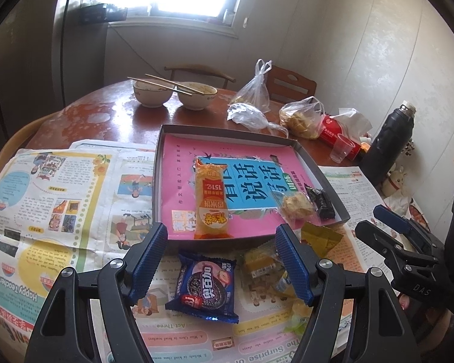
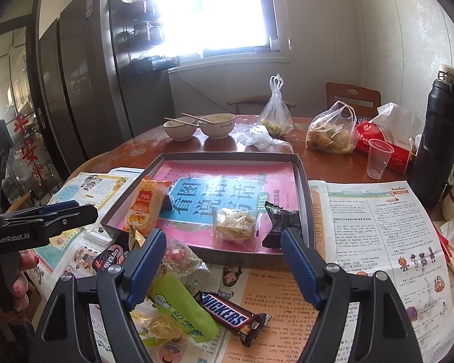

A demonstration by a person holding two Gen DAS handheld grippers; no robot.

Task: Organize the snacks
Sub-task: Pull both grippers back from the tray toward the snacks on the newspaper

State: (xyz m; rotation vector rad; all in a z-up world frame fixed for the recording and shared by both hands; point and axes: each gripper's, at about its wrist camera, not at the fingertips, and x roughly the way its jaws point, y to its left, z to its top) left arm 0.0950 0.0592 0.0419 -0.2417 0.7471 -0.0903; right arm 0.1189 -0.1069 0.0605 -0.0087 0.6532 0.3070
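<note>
Both grippers spread, nothing between the jaws. Left gripper (image 1: 221, 260) hovers over the near snack pile; right gripper (image 2: 222, 264) hangs just beside it, jaws framing the near edge of the tray (image 2: 305, 199).

Tray: shallow grey box on the desk (image 2: 333, 163), pink-and-blue book cover (image 2: 227, 199) lining its floor. Three snacks inside:
- orange rice cracker pack (image 1: 210, 199): long axis runs near-to-far, left part of tray, near end at the tray's near rim
- clear-wrapped pastry (image 2: 234, 227): near-right area, roughly square (no clear axis)
- black candy wrapper (image 2: 280, 224): just right of the pastry, by the right wall, long axis roughly near-to-far, slightly tilted

Still on the newspaper (image 2: 378, 227), near side of the tray:
- blue Oreo pack (image 1: 204, 290): flat, directly under the left gripper's gap, print reads upside down from the camera
- Snickers bar (image 2: 233, 314): long axis diagonal, running from far-left to near-right
- green packet (image 2: 181, 308): just left of the Snickers, same diagonal, partly under the right gripper's left finger
- yellow-wrapped cake (image 1: 257, 263) and gold wrapper (image 1: 320, 237), near the tray's near-right corner

Far side of desk: two bowls (image 2: 196, 128) with chopsticks, plastic bags, red tissue pack (image 2: 384, 148), clear cup (image 2: 378, 157), black flask (image 2: 439, 139).
</note>
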